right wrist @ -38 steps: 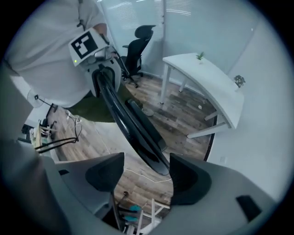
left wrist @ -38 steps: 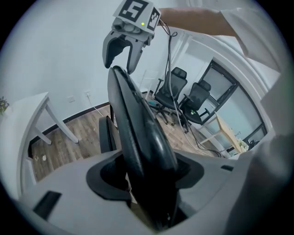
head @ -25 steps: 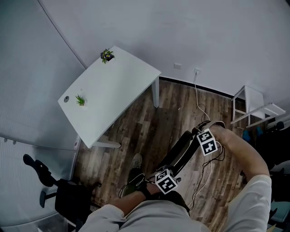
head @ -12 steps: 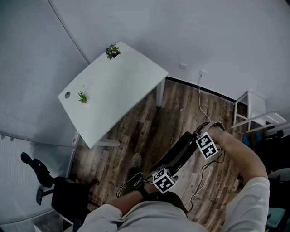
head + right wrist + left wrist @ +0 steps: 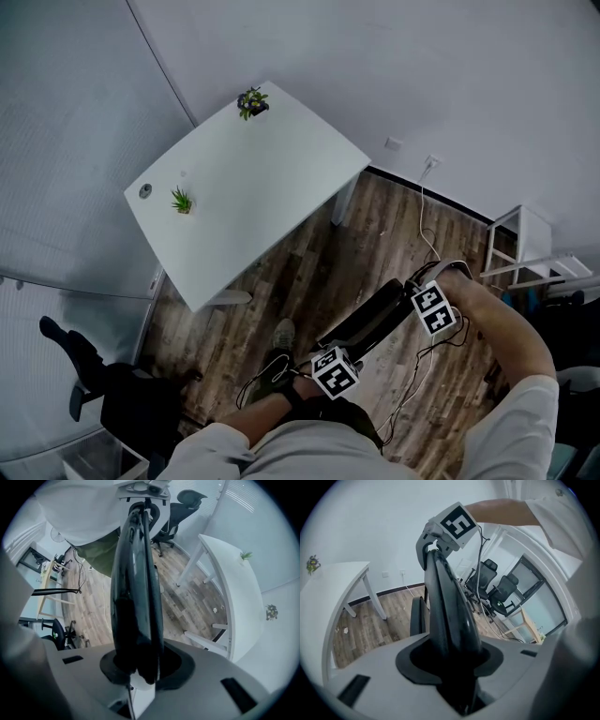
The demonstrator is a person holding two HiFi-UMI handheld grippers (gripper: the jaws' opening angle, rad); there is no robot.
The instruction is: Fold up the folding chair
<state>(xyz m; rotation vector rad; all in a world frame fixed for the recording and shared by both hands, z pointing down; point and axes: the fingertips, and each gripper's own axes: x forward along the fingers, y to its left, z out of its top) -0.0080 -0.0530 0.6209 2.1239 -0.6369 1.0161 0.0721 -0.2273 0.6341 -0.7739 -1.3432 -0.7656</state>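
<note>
Your left gripper [image 5: 339, 356] and right gripper [image 5: 417, 302] have both just been closing and now clamp the black chair [image 5: 368, 321], one at each end. I judge that this keeps the flattened frame pressed together. The chair is over the floor [image 5: 309, 253], between you and the table [image 5: 253, 178]. The only containers are two pots [image 5: 251, 101] on the table, each holding a small plant.

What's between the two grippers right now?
The black folding chair, folded flat, spans from the left gripper to the right gripper. Both grippers' jaws have just been closing on its edge. The head view shows it best.
</note>
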